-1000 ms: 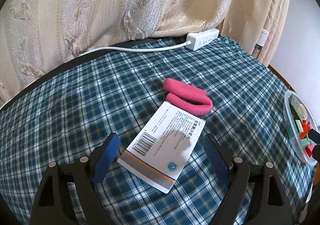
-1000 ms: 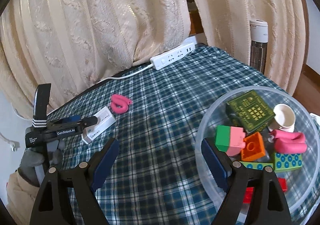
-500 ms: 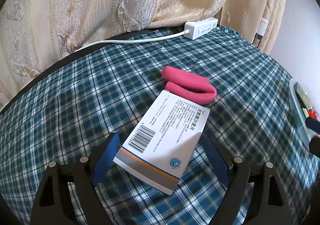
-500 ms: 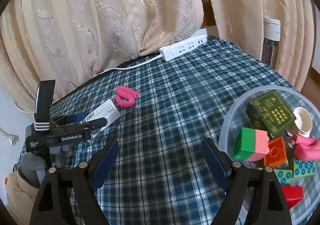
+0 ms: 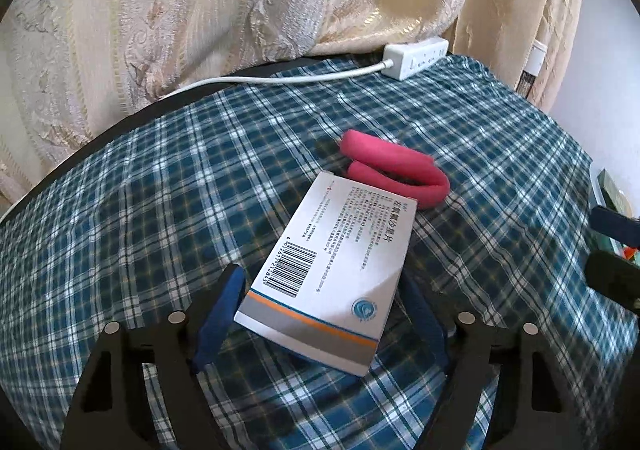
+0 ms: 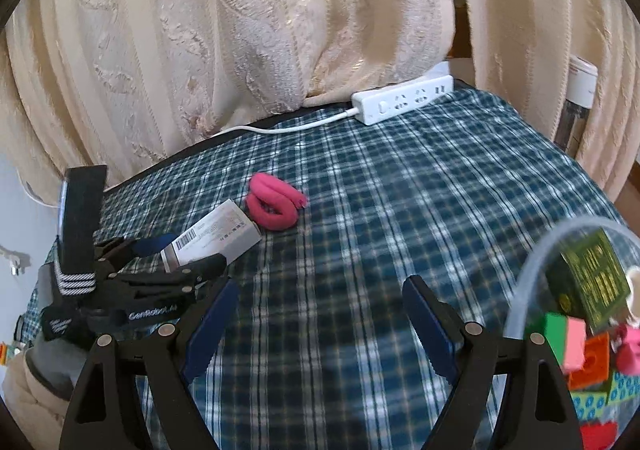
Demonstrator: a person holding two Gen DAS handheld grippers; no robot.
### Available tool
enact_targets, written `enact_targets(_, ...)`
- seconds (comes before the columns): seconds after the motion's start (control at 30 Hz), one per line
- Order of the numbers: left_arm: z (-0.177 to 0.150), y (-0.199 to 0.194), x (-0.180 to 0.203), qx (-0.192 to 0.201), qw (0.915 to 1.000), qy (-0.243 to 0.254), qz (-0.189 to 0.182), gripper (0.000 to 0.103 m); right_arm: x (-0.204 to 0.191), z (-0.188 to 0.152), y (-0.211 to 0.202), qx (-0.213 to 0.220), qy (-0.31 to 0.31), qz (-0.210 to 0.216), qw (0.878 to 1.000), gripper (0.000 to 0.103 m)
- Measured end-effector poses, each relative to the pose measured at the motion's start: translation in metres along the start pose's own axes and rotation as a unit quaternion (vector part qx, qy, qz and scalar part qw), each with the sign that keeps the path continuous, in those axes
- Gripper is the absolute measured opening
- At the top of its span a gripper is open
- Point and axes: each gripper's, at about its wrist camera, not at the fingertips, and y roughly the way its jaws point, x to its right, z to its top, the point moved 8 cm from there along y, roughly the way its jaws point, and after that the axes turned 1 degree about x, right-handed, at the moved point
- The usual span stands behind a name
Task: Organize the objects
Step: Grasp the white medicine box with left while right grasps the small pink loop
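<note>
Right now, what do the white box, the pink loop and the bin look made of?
White box: thin printed cardboard, slightly glossy; sharp folded edges, barcode.
Pink loop: likely soft foam or fabric-covered, matte; it bends without creasing.
Bin: clear plastic, probably rigid; the plaid shows through its wall.

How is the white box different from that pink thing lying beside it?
The white box is flat, stiff and printed with a barcode; the pink foam loop is plain, soft-looking and bent double. The box sits between the left claw's fingers; the loop lies beyond them. Both rest on the checked cloth.
</note>
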Motion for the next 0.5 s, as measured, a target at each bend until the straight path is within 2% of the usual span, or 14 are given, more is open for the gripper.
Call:
enact_targets(0.27, 0.006, -0.011, -0.019, 0.015, 0.9993, -0.029, 0.017, 0.073, -0.013, 0.013, 0.038, -0.021, -0.031, -0.006, 0.999, 0.087)
enact_targets(0.5, 0.004, -0.009, -0.027, 0.008, 0.9985, -0.018, 0.051, 0.073, -0.028, 0.033, 0.070, -0.029, -0.062, -0.011, 0.998, 0.087)
